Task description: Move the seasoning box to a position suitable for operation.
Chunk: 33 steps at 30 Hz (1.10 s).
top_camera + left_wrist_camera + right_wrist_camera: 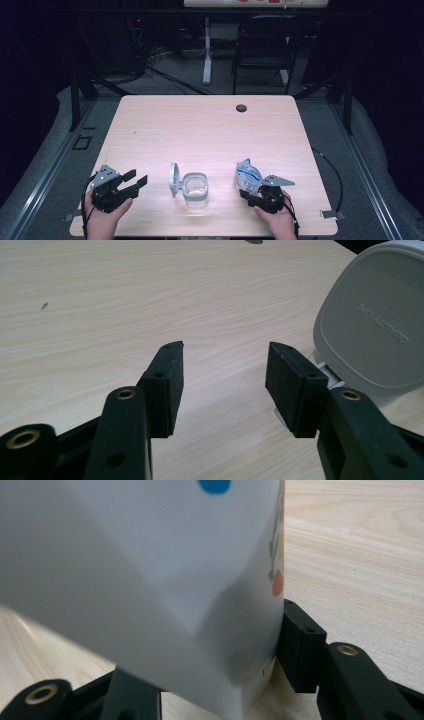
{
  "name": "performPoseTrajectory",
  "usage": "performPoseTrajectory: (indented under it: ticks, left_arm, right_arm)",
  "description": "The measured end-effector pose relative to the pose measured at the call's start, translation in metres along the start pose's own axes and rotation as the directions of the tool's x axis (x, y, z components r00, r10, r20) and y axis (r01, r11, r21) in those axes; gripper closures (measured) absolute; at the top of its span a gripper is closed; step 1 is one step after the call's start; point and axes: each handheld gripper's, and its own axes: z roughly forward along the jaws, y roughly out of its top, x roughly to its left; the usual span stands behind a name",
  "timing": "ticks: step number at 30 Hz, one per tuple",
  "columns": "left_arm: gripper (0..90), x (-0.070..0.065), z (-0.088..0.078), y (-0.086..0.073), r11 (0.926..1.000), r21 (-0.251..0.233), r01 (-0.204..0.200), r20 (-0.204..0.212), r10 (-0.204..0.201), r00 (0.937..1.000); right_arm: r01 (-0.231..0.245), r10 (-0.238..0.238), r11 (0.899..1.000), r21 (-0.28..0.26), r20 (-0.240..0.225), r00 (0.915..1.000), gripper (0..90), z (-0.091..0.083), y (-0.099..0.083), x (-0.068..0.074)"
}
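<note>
**Pouch between the right jaws, open container at mid-tabletop**

Nearest the person, the right hand-held gripper (252, 192) has a white pouch (247, 176) with blue print standing between its jaws. In the right gripper view the pouch (165, 570) lies against the right pad, while the left pad is hidden behind it — so a firm grip cannot be confirmed. What the pouch holds cannot be told.

The left hand-held gripper (135, 179) is wide open with nothing between its jaws, hovering at the tabletop's near left.

Between the two stands a clear square container (195, 186); its grey lid (173, 180) is flipped up on its left side. Its inside looks empty, though the clear walls make that hard to judge. In the left gripper view the lid (372, 325) is cut off by the frame edge.

Farther off, the tabletop (200, 125) carries a small dark round spot (241, 107) near its far edge.
</note>
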Motion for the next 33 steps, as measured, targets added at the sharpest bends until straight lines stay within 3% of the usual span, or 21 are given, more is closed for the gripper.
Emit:
performPoseTrajectory:
  ticks: [25, 32, 33]
  left_arm:
    - [50.3, 0.0001, -0.0006, 0.0004, 1.0000, -0.004, 0.001, 0.000, -0.001, 1.0000]
    - [50.3, -0.0002, -0.0008, 0.0005, 1.0000, -0.001, 0.001, -0.001, -0.001, 1.0000]
    - [50.3, -0.0002, -0.0008, 0.0005, 1.0000, -0.002, 0.001, -0.001, -0.001, 1.0000]
  right_arm:
    - [0.006, -0.006, 1.000, -0.003, -0.018, 0.9998, 52.8, 0.0001, 0.0014, 0.0050]
    - [0.013, -0.013, 1.000, -0.023, -0.002, 0.9999, 52.8, -0.0054, 0.0059, 0.0076]
    - [0.023, -0.023, 1.000, -0.018, 0.017, 0.9996, 52.8, -0.0070, 0.0072, 0.0077]
